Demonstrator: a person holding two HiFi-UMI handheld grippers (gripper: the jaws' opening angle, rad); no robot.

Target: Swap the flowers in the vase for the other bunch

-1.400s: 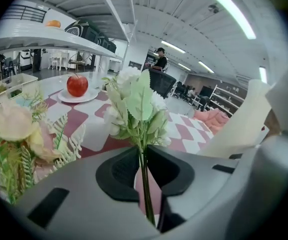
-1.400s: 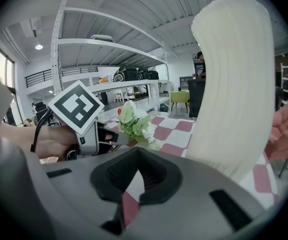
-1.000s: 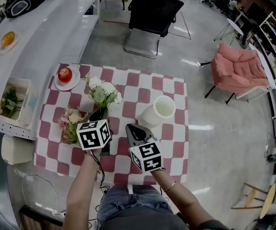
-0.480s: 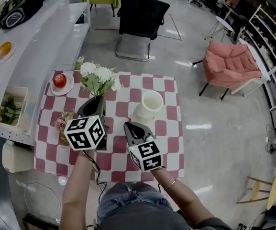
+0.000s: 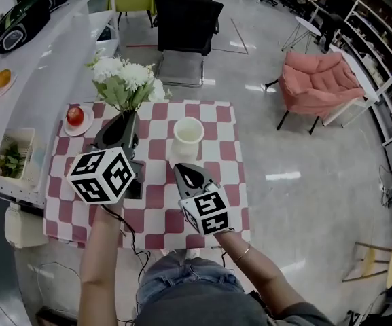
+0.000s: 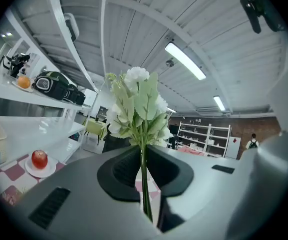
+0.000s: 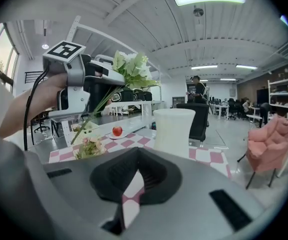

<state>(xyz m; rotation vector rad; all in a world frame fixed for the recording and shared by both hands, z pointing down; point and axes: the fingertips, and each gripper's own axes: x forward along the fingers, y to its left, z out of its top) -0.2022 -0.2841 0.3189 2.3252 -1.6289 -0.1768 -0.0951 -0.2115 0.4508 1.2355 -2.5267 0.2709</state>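
Note:
My left gripper point(image 5: 125, 121) is shut on the green stems of a white flower bunch point(image 5: 124, 80) and holds it high above the checked table point(image 5: 212, 124). The left gripper view has the stems point(image 6: 144, 184) pinched between the pads and the blooms point(image 6: 136, 101) upright ahead. The white vase point(image 5: 187, 136) stands with nothing in it mid-table, right of the bunch. My right gripper point(image 5: 181, 169) hovers just before the vase point(image 7: 173, 131), shut with nothing in it. A pink bunch point(image 7: 90, 146) lies on the cloth at the left, hidden under the left gripper in the head view.
An apple on a white plate point(image 5: 75, 116) sits at the table's far-left corner. A white basket of greens point(image 5: 12, 156) rests on the long counter point(image 5: 39, 66) to the left. Beyond the table stands a black office chair point(image 5: 182, 19), with a pink armchair point(image 5: 314, 83) at right.
My left gripper has risen well above the table with the white bunch in it. My right gripper has lifted a little and stays near the vase.

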